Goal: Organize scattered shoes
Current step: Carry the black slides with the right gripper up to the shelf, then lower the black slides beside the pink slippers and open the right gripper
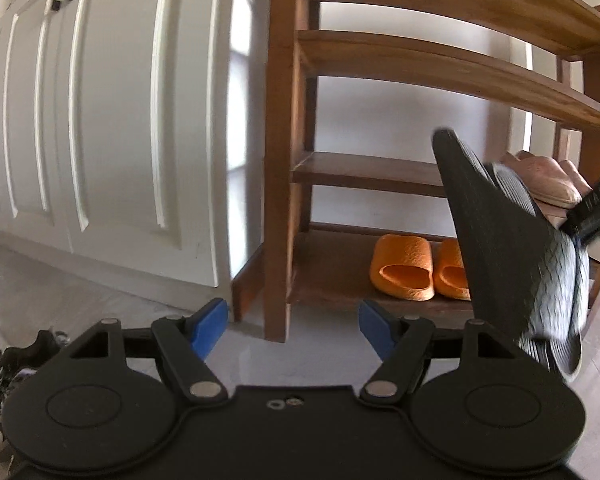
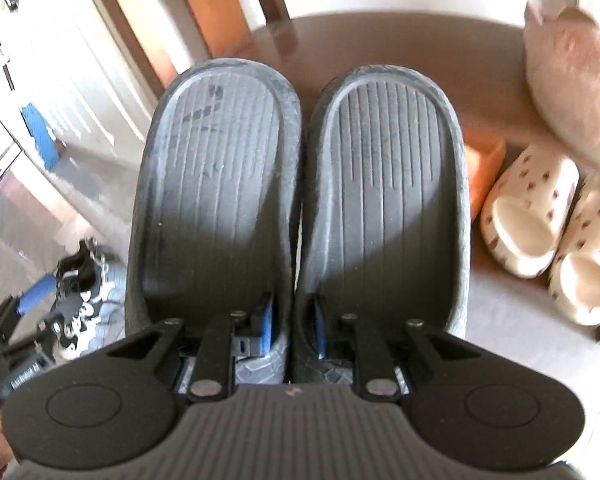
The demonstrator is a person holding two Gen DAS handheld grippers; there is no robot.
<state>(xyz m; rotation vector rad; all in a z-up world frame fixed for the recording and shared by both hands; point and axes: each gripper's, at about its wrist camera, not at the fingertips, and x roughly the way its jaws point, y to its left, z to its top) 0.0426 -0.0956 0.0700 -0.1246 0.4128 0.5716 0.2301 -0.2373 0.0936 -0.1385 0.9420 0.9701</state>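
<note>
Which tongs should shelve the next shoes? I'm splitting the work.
Right: the right tongs already clamp the grey slippers together, above the wooden rack. The left tongs are open and empty.

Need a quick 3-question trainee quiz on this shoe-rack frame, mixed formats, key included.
1. True or false: the left gripper holds a shoe.
2. What does the right gripper grip?
A) orange slippers
B) pair of grey slippers
C) black-and-white sneakers
3. Fill in: the orange slippers sit on the wooden rack's ____ shelf.

Key: 1 false; 2 B; 3 bottom.
</note>
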